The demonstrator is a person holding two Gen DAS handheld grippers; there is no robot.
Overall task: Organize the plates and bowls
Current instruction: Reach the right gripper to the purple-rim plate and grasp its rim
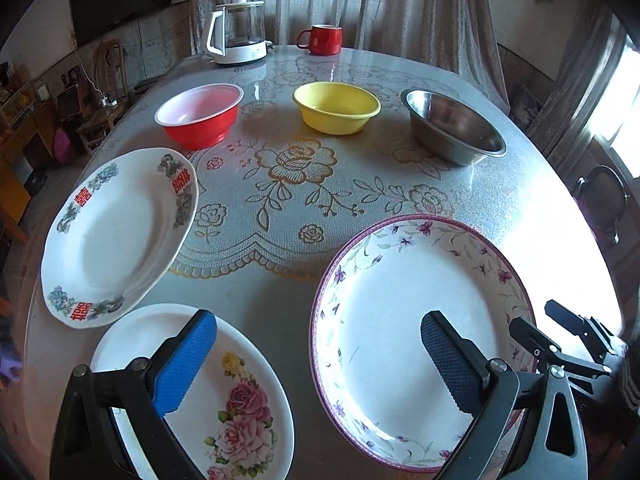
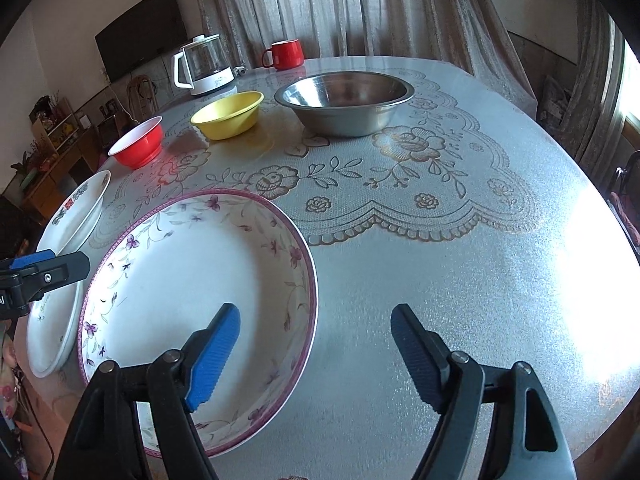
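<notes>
White plate, floral rim: red Chinese double-happiness character "囍" printed three times around the rim. No other legible text.

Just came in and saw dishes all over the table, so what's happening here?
A person holds a gripper in each hand over a table laid with three plates and three bowls. The left gripper is open above the rose plate and the purple-rimmed plate. The right gripper is open across that big plate's right edge, gripping nothing yet. The red bowl, yellow bowl and steel bowl sit untouched in a row. Nothing is stacked.
</notes>
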